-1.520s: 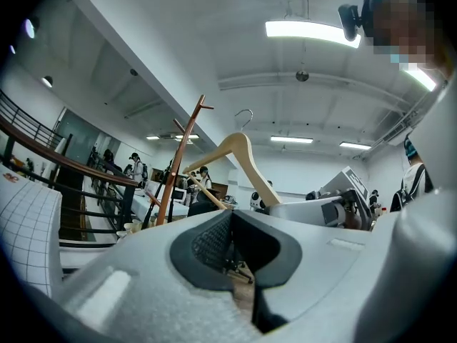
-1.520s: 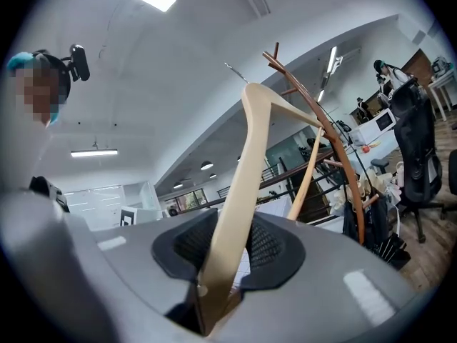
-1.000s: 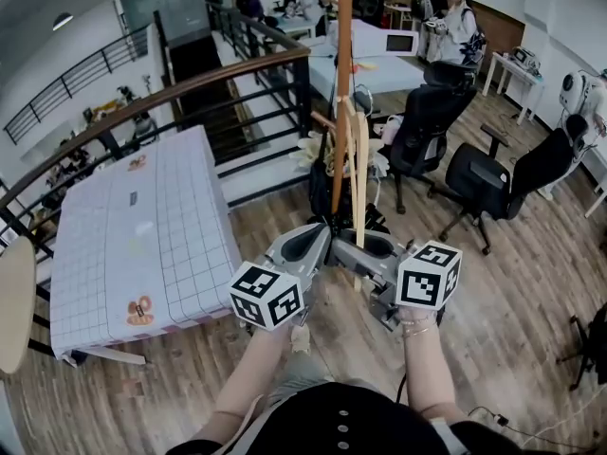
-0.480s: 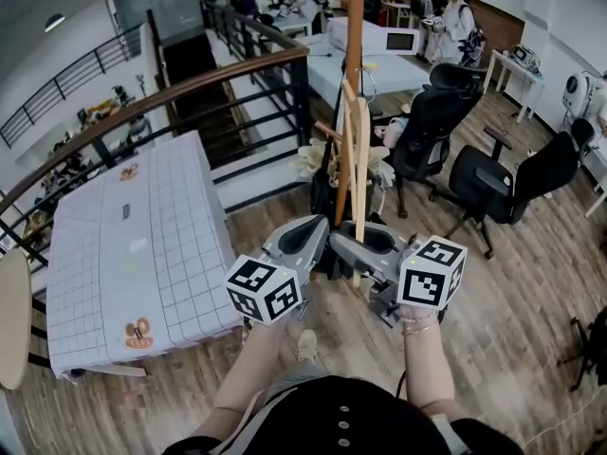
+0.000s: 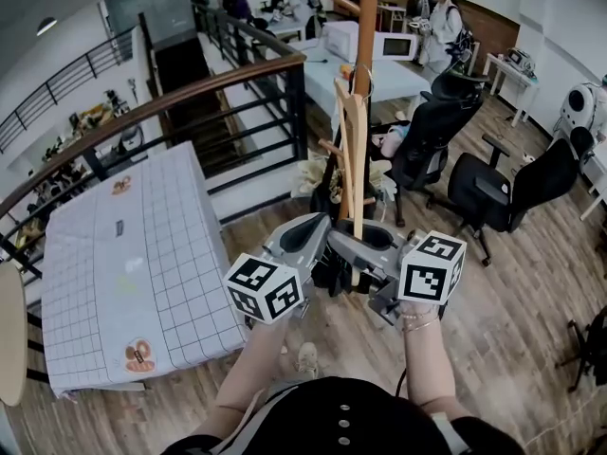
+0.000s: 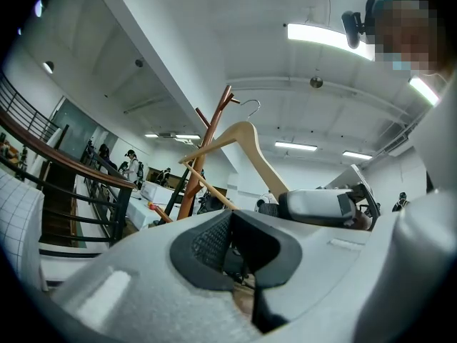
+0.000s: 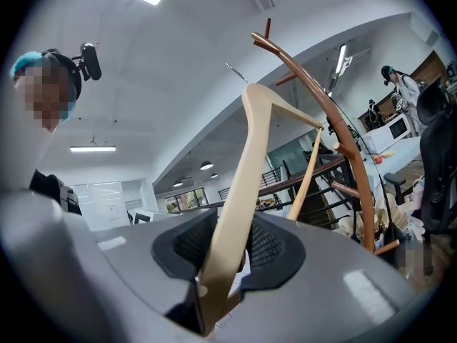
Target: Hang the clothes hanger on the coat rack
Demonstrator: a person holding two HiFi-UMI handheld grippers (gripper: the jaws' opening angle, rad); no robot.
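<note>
A pale wooden clothes hanger [image 5: 353,150] stands upright, and my right gripper [image 5: 358,245] is shut on its lower arm. In the right gripper view that arm [image 7: 250,163] runs up between the pads [image 7: 268,245]. The hanger's metal hook [image 5: 363,91] is close beside the brown wooden coat rack pole [image 5: 365,27]; I cannot tell if they touch. My left gripper [image 5: 308,240] is just left of the right one, its jaws slightly apart with nothing between them. The left gripper view shows the hanger [image 6: 243,138] next to the rack's forked top [image 6: 214,131].
A table with a gridded white cloth [image 5: 142,245] is at the left, with a dark railing [image 5: 190,88] behind it. Black office chairs [image 5: 446,112] [image 5: 512,183] stand right of the rack. Bags and clutter lie at the rack's foot [image 5: 327,183]. People stand at the back.
Both grippers and the hanger have moved forward towards the coat rack, which now looks nearer and larger. The grip on the hanger is unchanged.
</note>
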